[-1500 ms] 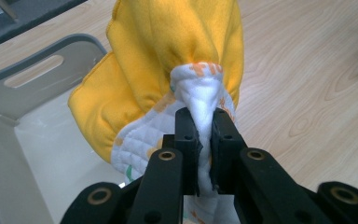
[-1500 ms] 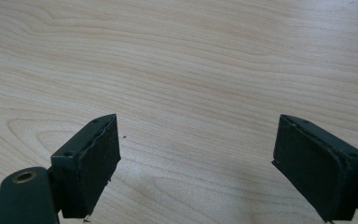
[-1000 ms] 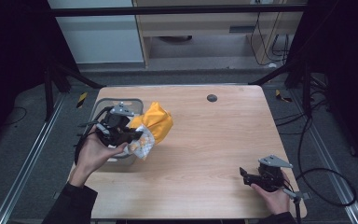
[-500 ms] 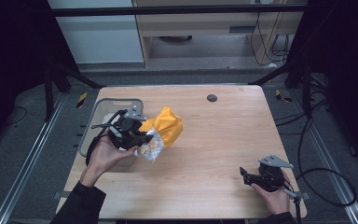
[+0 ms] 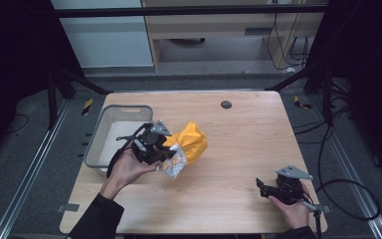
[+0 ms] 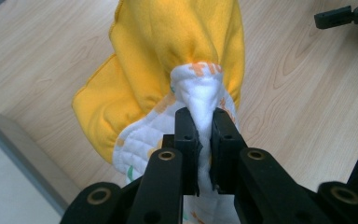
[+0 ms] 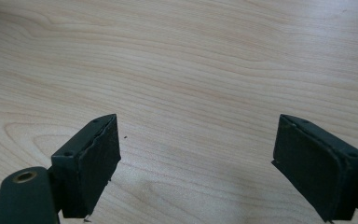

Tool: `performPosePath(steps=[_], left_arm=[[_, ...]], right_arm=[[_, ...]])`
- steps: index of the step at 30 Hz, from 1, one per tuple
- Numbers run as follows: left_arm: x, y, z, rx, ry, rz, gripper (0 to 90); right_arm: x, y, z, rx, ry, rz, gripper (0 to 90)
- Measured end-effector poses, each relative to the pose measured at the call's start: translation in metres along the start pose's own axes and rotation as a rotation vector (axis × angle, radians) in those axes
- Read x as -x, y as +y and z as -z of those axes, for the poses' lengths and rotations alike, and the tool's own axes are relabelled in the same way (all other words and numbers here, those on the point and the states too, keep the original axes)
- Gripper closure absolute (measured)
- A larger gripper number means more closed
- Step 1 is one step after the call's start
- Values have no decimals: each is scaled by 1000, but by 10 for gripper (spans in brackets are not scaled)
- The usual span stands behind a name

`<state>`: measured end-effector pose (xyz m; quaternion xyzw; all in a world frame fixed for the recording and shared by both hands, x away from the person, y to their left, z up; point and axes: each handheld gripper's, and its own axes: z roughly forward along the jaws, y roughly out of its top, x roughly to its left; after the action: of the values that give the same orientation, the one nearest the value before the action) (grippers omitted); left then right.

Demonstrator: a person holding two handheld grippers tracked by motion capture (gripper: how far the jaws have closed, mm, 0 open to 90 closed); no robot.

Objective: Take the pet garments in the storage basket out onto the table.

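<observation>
Left tongs (image 5: 165, 153) clamped tight on a white quilted fold of a yellow cloth (image 5: 193, 141), jaws nearly together with the fabric pinched between the pads (image 6: 188, 135). Held from beneath by the left hand (image 5: 128, 167), palm up, dark-sleeved forearm angling in from the lower left edge of the high view. Tongs pointing toward the middle of the counter (image 5: 243, 134), grey three-cornered plate on top tilted. Cloth bunched and hanging from the grip, yellow bulk just beyond the jaws, quilted printed lining turned out near the pinch; lying over the wooden counter just right of a grey bin (image 5: 110, 133), lower end at or near the surface, contact not clear.

Right tongs (image 5: 261, 188) spread wide with nothing between the pads (image 7: 92, 158), bare wood grain under them. Gripped by the right hand (image 5: 291, 209) low at the near right corner of the counter, jaws pointing left, well apart from the cloth. Small dark round spot (image 5: 226, 104) on the far part of the counter.
</observation>
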<state>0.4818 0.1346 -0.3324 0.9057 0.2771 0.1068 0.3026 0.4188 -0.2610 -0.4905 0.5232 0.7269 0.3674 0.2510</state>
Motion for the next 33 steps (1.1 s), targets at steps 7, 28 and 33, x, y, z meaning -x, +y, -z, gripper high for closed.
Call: performPosePath(steps=[7,28,33], left_arm=[[5,3,-18,-28,-3,-27,834],[16,-1,-65,-62,-38,-49,832],[21,-1,-75,-65,-51,-63,831]], right_arm=[[0,0,0,-3,4,1,145],[0,-1,0,2,2,0,145],[1,-1,0,6,0,1,146]])
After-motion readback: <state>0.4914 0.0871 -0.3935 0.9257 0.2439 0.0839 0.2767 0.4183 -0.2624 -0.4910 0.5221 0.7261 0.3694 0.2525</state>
